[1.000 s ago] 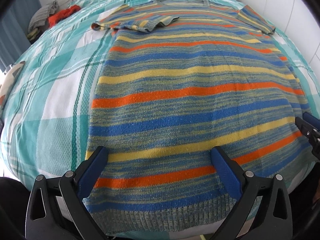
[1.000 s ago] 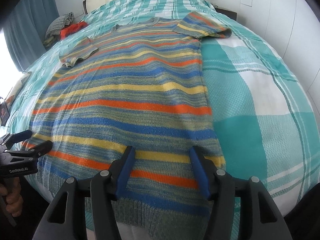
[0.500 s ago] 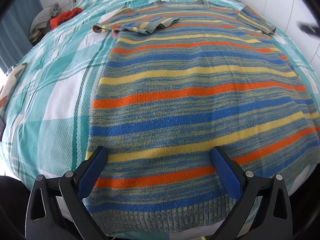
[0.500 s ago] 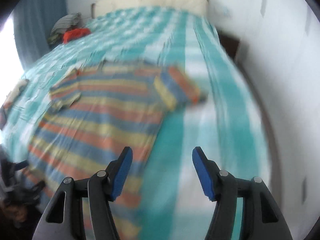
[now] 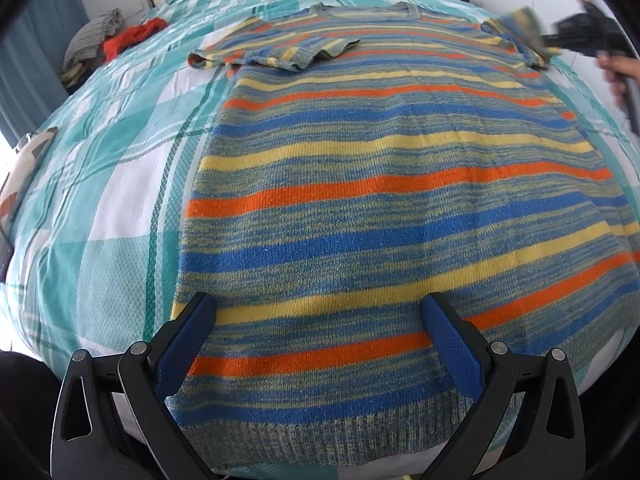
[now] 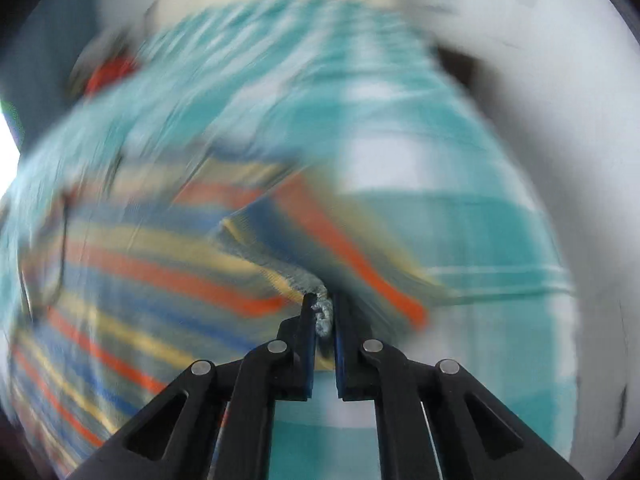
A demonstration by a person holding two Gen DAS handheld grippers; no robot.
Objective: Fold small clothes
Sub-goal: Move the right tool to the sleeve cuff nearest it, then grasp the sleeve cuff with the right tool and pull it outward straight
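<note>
The step in hand is the sleeve fold on a striped knit sweater [image 5: 400, 208] lying flat on the bed [image 5: 120, 160]. The right hand-held gripper [image 6: 323, 312] has its jaws pinched nearly together on a bunched bit of knit at the cuff of the right sleeve [image 6: 340, 248]; in the left wrist view that sleeve [image 5: 520, 28] appears raised off the bed, at the far right, well away from the left hand-held gripper. The right wrist view is heavily smeared, so just how much cloth sits between the pads is hard to tell.

The left hand-held gripper [image 5: 320, 340] hangs over the hem with its jaws wide apart and nothing between them; the ribbed hem lies just below and between its fingers [image 5: 184, 336].

The sweater's long axis runs from that hem, nearest the left hand-held gripper, straight away to the neckline [image 5: 360, 8] at the far end, so the neck points toward the headboard. The stripes run crosswise to that axis. The left sleeve [image 5: 276, 54] already lies folded in across the chest, ahead and slightly left of the left hand-held gripper.

The next move, by my reading, calls for carrying the held sleeve inward over the body, laying it flat beside the other sleeve, then letting go without dragging the shoulder askew. A pile of other clothes [image 5: 108, 46] sits far off to the left.
</note>
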